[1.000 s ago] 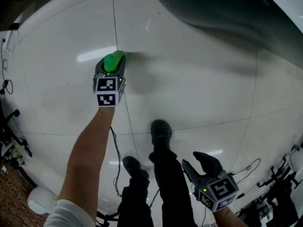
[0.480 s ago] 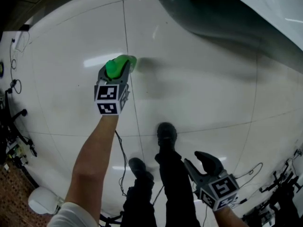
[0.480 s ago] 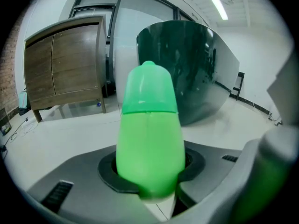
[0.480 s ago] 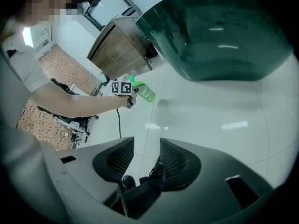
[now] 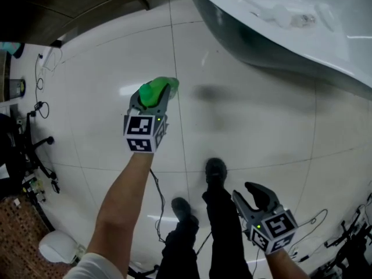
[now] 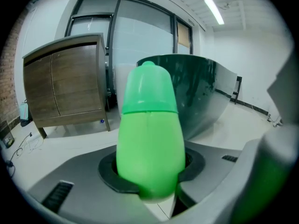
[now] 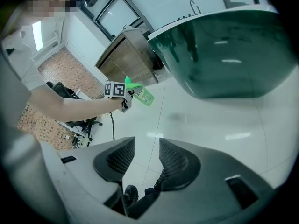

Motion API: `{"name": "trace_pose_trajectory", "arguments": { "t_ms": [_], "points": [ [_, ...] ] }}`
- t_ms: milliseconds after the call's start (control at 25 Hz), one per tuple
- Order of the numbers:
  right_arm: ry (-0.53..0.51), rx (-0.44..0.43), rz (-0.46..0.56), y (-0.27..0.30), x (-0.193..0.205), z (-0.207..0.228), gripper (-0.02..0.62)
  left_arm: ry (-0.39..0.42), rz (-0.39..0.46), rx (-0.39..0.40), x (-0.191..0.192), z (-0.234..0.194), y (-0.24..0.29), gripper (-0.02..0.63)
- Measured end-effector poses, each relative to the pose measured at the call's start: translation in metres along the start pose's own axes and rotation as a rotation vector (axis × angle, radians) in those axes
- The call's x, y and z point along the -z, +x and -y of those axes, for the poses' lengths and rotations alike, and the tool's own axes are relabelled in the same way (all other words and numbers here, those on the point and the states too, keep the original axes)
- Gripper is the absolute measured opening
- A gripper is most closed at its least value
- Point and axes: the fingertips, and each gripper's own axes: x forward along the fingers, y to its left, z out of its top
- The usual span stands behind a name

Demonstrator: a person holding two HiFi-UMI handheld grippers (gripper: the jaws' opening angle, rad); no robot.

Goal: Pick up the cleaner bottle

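A: Status on the cleaner bottle (image 6: 149,139)?

B: It's clamped in the left gripper (image 5: 152,99). Both pads bear on the green body near its base end, and the cap end points away along the jaws. It hangs in the air over the white tiled floor (image 5: 261,127), left of the dark green basin (image 5: 264,36) and apart from it.

A: So the pick reads as done?

B: By the look of it, yes. The bottle is off the floor and nothing else touches it. The step in hand is the lift.

A: Right gripper (image 5: 247,193)?

B: Low at the near right, beside the person's shoes (image 5: 215,170). Its jaws have just been closing, but a gap shows between the pads with only floor behind it. It holds nothing.

A: Next move?

B: Probably just a steady clamp and a steady wrist. The grip sits at one end of a smooth, rounded body, so a jerk could let it slide out. The second gripper isn't needed.

A: Obstacles?

B: The basin is far right and the wooden cabinet (image 6: 65,83) far left. Both are well apart from the bottle.
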Motion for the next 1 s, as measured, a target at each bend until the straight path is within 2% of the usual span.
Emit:
{"name": "trace_pose_trajectory", "arguments": {
  "t_ms": [440,600,1000],
  "points": [
    [-0.071,-0.019,0.074,-0.057,-0.052,-0.033,0.164,-0.031,0.064,-0.032,-0.109,-0.005,-0.100,0.167],
    [-0.100,-0.016,0.114,-0.081,-0.070,-0.053,0.163,-0.038,0.124,-0.049,-0.151,-0.008,-0.149,0.166],
    [-0.168,0.005,0.186,-0.146,-0.088,-0.131,0.161,-0.047,0.228,-0.064,-0.239,-0.011,-0.291,0.166]
  ]
}}
